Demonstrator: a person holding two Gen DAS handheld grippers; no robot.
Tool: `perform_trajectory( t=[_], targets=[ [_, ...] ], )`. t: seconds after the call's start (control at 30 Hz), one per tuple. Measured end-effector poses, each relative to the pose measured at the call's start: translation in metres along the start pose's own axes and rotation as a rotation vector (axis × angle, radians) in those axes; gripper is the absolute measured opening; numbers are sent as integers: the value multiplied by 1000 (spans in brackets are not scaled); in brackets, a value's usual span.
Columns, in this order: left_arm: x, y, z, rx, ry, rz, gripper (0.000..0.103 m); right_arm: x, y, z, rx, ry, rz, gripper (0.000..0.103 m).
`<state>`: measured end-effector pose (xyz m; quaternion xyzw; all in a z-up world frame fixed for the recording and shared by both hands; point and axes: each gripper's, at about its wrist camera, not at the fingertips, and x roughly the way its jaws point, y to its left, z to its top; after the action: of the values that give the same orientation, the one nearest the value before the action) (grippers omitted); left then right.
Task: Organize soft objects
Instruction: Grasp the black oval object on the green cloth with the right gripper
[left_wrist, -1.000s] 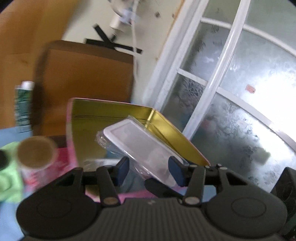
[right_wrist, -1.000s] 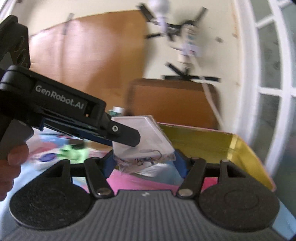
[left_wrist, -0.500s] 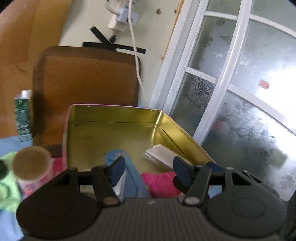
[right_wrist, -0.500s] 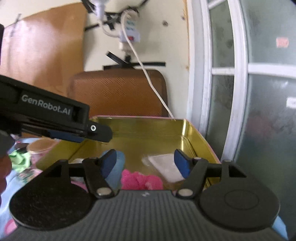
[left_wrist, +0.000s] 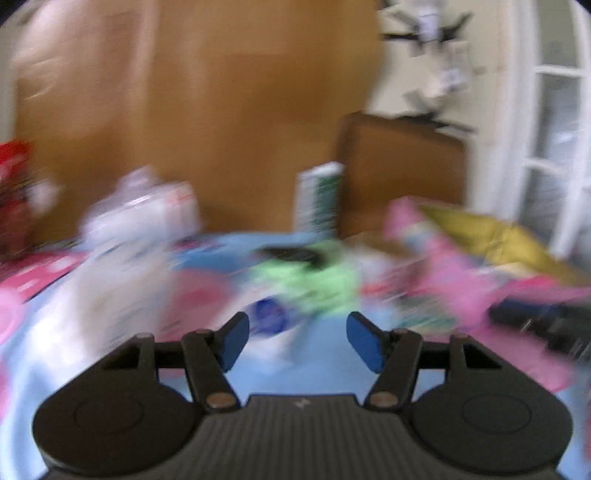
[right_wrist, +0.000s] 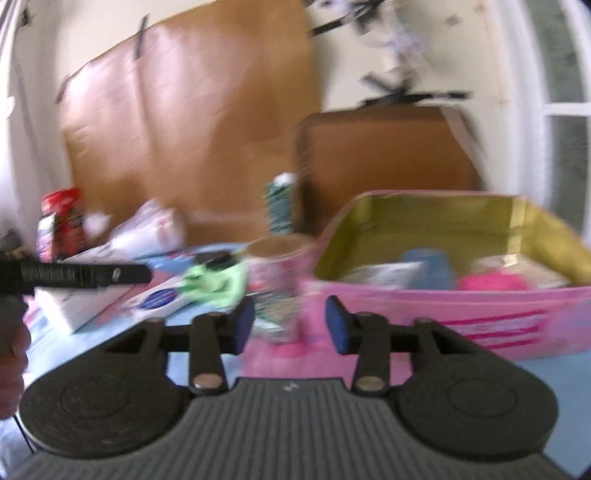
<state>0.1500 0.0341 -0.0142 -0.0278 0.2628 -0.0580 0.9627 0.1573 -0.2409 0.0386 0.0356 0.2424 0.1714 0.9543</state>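
Note:
Both views are motion-blurred. A pink tin box with a gold inside stands at the right; it holds a pink soft item, a blue item and flat clear packets. The box also shows in the left wrist view. A green soft cloth lies on the blue table, also in the left wrist view. My left gripper is open and empty above the table, facing the green cloth. My right gripper is open and empty, just in front of a patterned cup.
A white box and a flat packet with a blue label lie at the left. A green-white tube, a red jar and a white bag stand at the back. The left gripper's side crosses the left edge.
A second ago both grippers held the clear packet over the box; it now lies inside. Both grippers have let go, pulled back and swung left toward the table.

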Motion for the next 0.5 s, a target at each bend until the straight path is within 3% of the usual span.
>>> perform_trajectory(
  t=[0.03,0.17,0.23,0.37,0.4,0.5],
  targets=[
    [2,11,-6,-15,13,26,60,11,8,2,-8,18,31,32],
    [7,35,-22,-99,32,23,60,52,43,14,-45,72,118,31],
    [2,39,-21,-133,-8,11,61,76,57,24,-53,102,148,31],
    [4,46,-22,-166,-7,-14,61,114,78,44,-115,113,136,32],
    [5,48,-22,-171,-1,-19,61,126,82,49,-149,120,128,33],
    [8,51,-23,-186,11,-28,61,171,92,69,-246,190,109,55]
  ],
)
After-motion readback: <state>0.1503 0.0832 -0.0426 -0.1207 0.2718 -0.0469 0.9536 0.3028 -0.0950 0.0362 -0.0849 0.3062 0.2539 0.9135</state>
